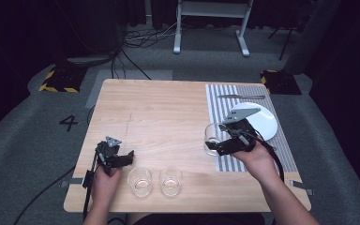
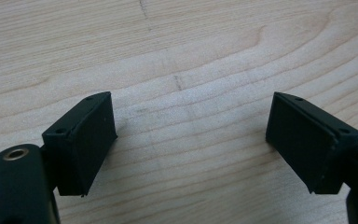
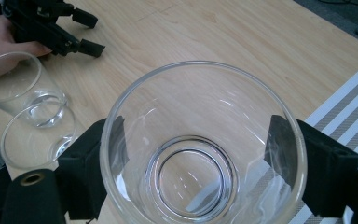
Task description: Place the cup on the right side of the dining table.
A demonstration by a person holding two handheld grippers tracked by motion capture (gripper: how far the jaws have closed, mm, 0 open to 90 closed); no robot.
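While the right gripper (image 1: 217, 142) is clamping a clear round drinking glass (image 3: 200, 144) at the striped grey placemat's (image 1: 225, 161) left edge, the left gripper (image 1: 132, 155) is idling with its pads wide over bare wood near the pale wooden desk's (image 1: 164, 108) near-left corner. Two more clear tumblers (image 1: 139, 180) are lining the near edge. Centre desk is lying open. A "4" (image 1: 68, 123) is marking the floor.

Even overhead light brightens the table (image 1: 159, 117), dark surroundings, soft shadows, slight grain.
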